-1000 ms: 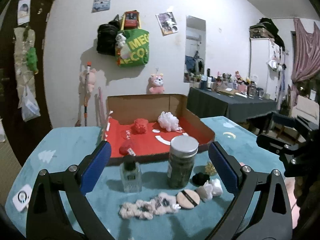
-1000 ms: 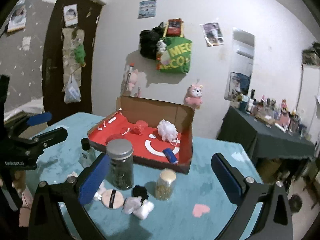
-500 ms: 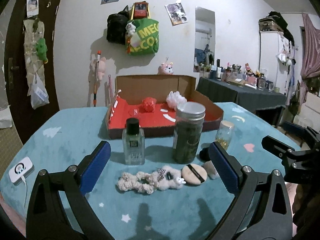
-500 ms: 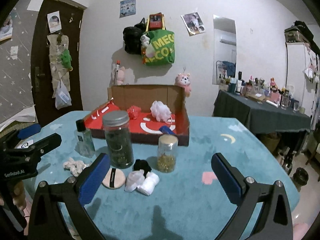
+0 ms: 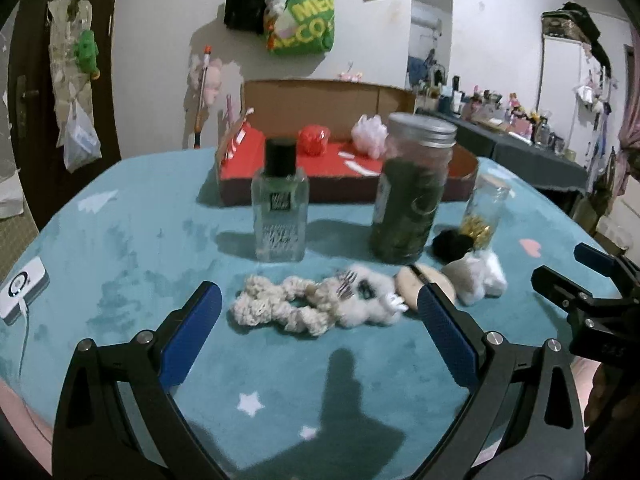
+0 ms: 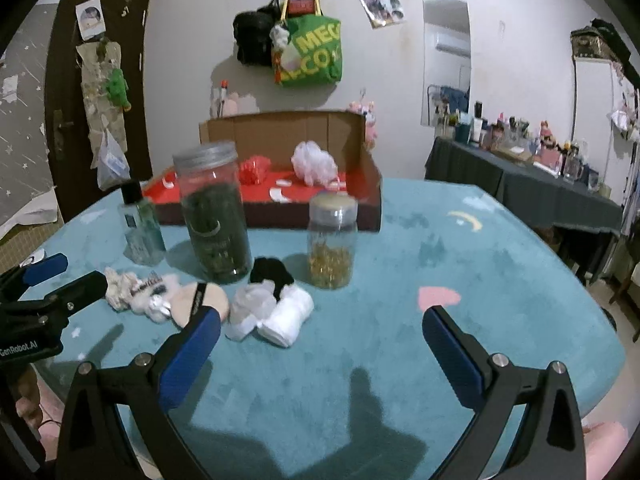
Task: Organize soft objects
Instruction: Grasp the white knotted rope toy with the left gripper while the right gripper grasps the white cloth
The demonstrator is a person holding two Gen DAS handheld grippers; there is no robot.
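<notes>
both my claws, left (image 5: 318, 312) and right (image 6: 320, 330), gape wide, empty; box (image 6: 370, 184) behind jar (image 6: 214, 216) holds two puffs.

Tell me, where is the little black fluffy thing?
In the right wrist view, the small black fluffy pompom lies on the teal tablecloth, between the tall dark-filled glass jar and the short gold-filled jar, just behind the white rolled socks.

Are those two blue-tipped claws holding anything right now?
No. The left gripper and right gripper are both open and empty, above the table.
</notes>
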